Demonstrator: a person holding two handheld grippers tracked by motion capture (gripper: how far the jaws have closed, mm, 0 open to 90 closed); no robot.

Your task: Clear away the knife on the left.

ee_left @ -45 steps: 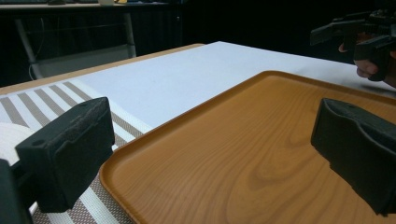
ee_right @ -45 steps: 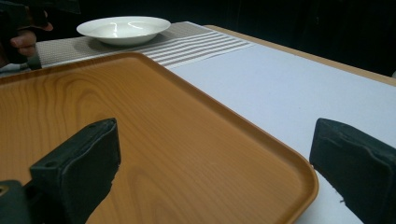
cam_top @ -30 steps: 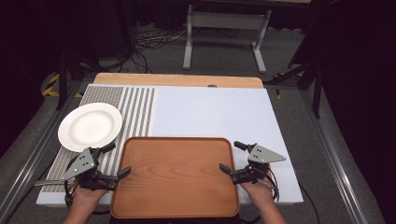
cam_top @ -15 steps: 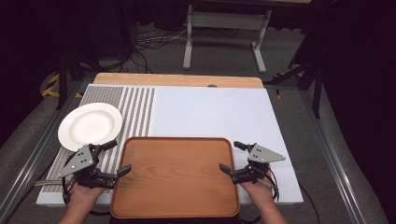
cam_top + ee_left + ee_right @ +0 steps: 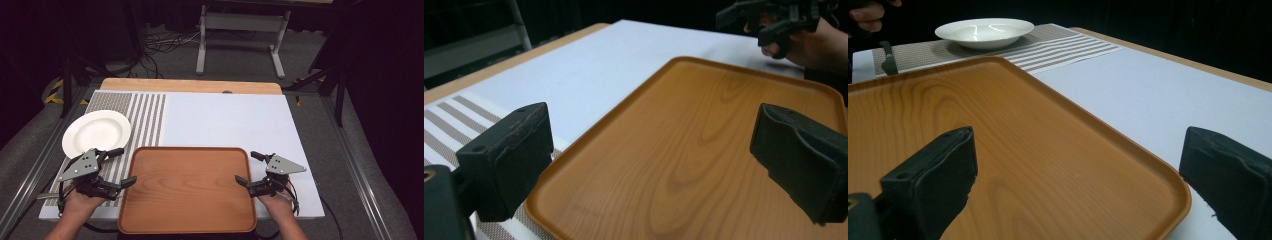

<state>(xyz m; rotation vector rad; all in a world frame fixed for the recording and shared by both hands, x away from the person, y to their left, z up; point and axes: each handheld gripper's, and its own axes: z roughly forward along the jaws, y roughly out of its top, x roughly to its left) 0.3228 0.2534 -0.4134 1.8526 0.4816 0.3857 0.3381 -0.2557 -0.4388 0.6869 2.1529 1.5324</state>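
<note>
Left gripper (image 5: 117, 167) jaws spread wide, gripping nothing, straddling the left rim of the rectangular brown wooden tray (image 5: 187, 187); right gripper (image 5: 250, 168) likewise wide and empty at the tray's right rim, whether any jaw touches the rim unclear. Round white ceramic plate (image 5: 96, 132) sits just beyond the left gripper on the striped grey-and-white table mat (image 5: 145, 112); tray's near edge is cut off. Nothing moved since earlier frames.

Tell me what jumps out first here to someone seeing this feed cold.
The big wooden tray at the table's near edge, bare, with open tongs flanking it: left tongs at its left rim, right tongs at its right. Next, the white plate on the striped placemat at far left.
</note>
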